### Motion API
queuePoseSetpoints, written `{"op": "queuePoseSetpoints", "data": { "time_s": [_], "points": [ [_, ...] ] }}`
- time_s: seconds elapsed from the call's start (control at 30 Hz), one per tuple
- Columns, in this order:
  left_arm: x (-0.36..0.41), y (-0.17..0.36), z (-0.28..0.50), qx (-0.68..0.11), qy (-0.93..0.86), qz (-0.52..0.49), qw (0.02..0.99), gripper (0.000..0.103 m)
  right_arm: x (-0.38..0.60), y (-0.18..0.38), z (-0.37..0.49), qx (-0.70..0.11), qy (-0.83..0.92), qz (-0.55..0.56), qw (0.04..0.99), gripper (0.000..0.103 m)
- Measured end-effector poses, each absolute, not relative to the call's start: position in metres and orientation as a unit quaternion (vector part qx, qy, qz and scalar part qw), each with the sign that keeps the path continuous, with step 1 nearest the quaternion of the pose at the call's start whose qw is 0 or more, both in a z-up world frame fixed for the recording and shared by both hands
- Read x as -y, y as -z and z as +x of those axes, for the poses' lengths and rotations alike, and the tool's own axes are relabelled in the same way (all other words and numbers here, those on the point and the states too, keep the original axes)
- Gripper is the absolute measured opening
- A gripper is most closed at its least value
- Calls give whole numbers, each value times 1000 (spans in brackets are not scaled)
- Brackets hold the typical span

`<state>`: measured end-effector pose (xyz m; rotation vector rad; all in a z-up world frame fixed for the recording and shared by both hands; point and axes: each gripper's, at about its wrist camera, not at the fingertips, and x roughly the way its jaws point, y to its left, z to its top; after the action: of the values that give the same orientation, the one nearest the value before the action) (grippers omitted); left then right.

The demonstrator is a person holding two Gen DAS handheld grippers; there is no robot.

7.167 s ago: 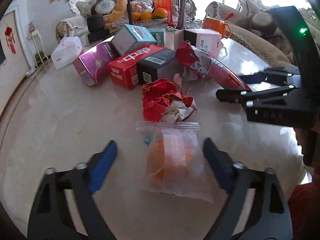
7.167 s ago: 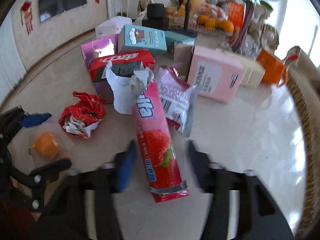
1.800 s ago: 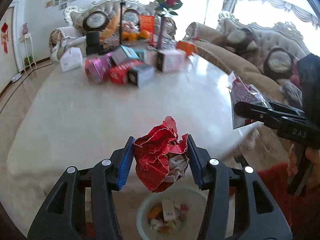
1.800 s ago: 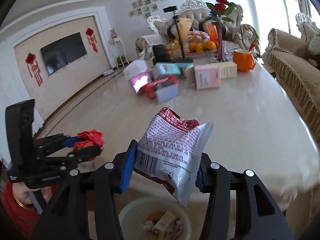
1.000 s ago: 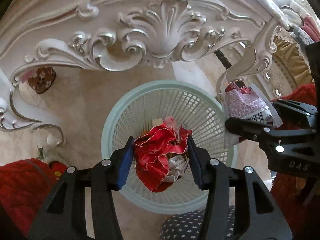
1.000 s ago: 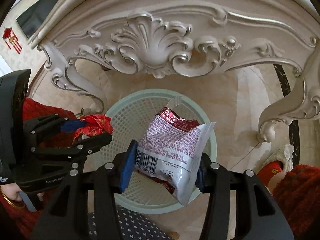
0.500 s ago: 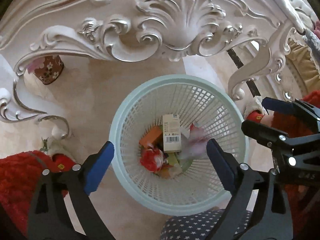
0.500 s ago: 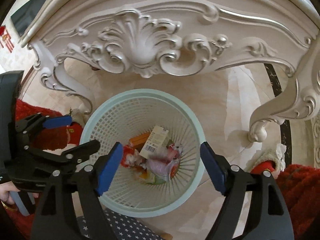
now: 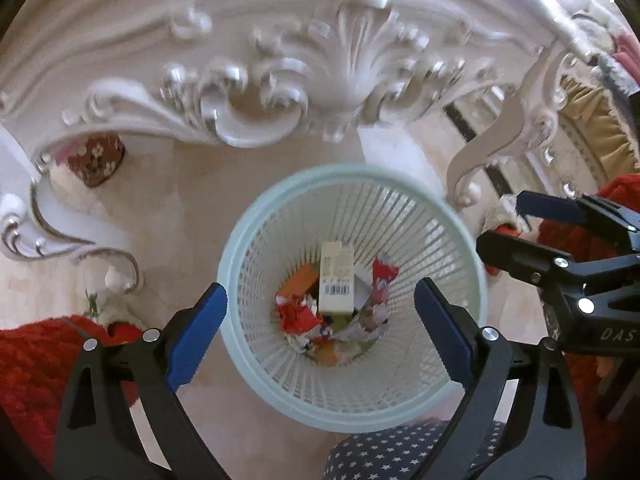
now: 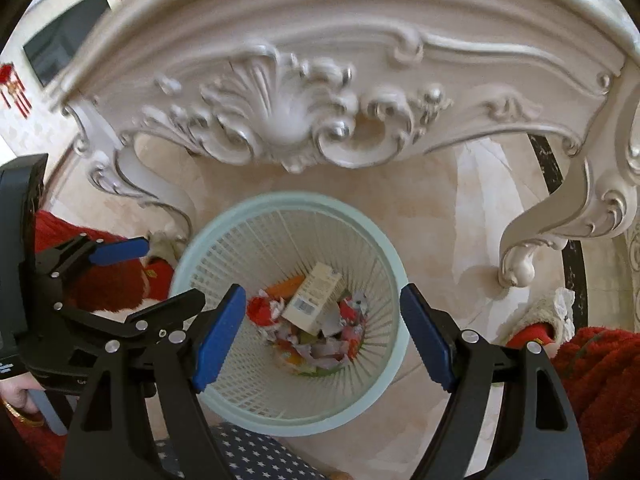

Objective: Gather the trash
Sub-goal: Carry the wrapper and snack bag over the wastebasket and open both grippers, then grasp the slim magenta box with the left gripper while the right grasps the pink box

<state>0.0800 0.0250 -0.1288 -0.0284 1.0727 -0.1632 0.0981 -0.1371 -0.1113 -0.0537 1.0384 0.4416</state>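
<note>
We look straight down into the pale green mesh basket [image 9: 472, 280], which stands on the tiled floor [image 9: 192, 200] in front of the carved white apron of the surface [image 9: 280, 92]. Both tongs hang above it, side by side.

Left tongs [image 9: 320, 324]: spread wide, nothing between the blue pads [image 9: 196, 332]. The basket's mouth sits between and just beyond the two pads. In the right wrist view the left tongs [image 10: 160, 276] show at the left edge, over the basket's rim.

Right tongs [image 10: 320, 332]: also spread wide and bare. Its pads [image 10: 428, 336] frame the basket's contents. In the left wrist view the right tongs [image 9: 500, 224] reach in from the right, beside the basket's rim.

The trash [image 9: 340, 320] lies at the bottom of the basket, well below both tongs and touching neither. Visible items: a cream carton with a barcode [image 9: 337, 280], lying on top; crumpled red wrapper [image 9: 298, 316] at its left; an orange piece [image 9: 300, 280] behind that; a red-and-white packet [image 9: 382, 280] at its right; torn scraps beneath. From the right wrist the carton [image 10: 314, 300] lies tilted across the pile [image 10: 320, 344].

A dark fabric with white stars [image 9: 400, 452] shows at the lower edge, just beside the basket. Red knit cloth [image 9: 32, 360] shows at the sides.
</note>
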Motion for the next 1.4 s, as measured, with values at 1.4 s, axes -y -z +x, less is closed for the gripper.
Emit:
{"op": "queuePoseSetpoints", "data": {
  "time_s": [1.4],
  "points": [
    [-190,-56,448,-412,-9,-108,905,92,103,-70,443,-350,-200,-40,914,92]
  ]
}}
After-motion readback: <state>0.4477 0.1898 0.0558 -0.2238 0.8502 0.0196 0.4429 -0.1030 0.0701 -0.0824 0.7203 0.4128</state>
